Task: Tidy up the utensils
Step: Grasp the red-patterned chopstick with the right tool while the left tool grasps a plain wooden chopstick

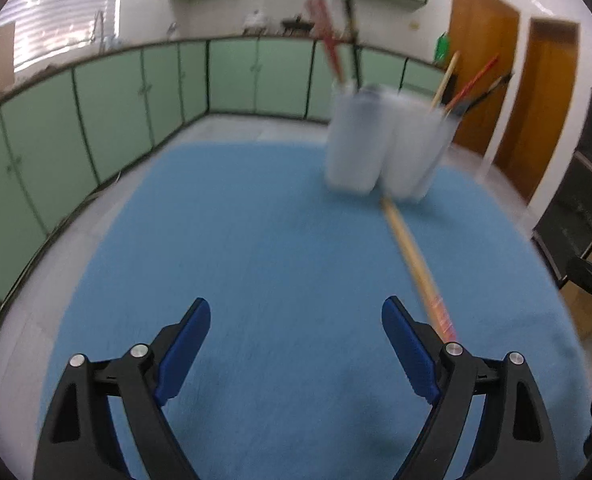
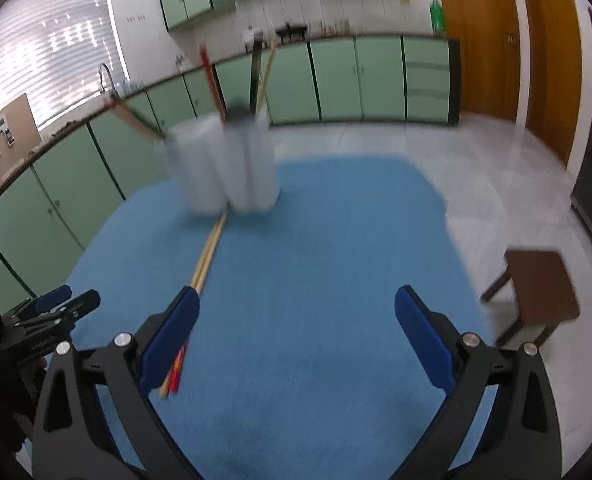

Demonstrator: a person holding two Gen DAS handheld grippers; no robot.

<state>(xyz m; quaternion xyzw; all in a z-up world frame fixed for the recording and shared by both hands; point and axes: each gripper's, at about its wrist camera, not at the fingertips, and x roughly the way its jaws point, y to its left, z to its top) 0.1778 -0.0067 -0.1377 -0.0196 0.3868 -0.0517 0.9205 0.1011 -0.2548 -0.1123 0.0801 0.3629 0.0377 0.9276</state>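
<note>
- Left gripper [image 1: 296, 316] spread wide above a blue cloth [image 1: 279, 240], nothing between the blue pads [image 1: 185, 350].
- Right gripper [image 2: 298, 308] likewise spread wide over the same cloth [image 2: 336, 240], gap between the pads bare; no pad pressing on anything.
- Pair of wooden chopsticks [image 1: 410, 258] lying flat on the cloth, running from the foot of the holder toward the near edge, red-patterned end closest to the cameras.
- In the left wrist view, chopsticks passing just outside the right-hand finger, not between the fingers.
- In the right wrist view, the same chopsticks [image 2: 207, 256] passing behind the left-hand finger, red tips showing below it; touching or merely behind, cannot tell.
- White utensil holder [image 1: 384, 148] upright toward the far side of the cloth, made of several rounded compartments joined together; heavily blurred, so exact count unclear.
- Red chopsticks [image 1: 330, 46] and a dark utensil standing in the rear compartment; a wooden stick, a red one and dark-handled pieces leaning out of the right compartment.
- Same holder [image 2: 225, 164] in the right wrist view, sticks fanning out left and upward.
- Green cabinets [image 1: 107, 100] along the walls, wooden doors [image 1: 480, 76] at right.
- Brown stool [image 2: 536, 292] on the pale floor beside the table, right of the cloth.
- Left gripper's tip [image 2: 55, 304] visible at the left edge of the right wrist view.
</note>
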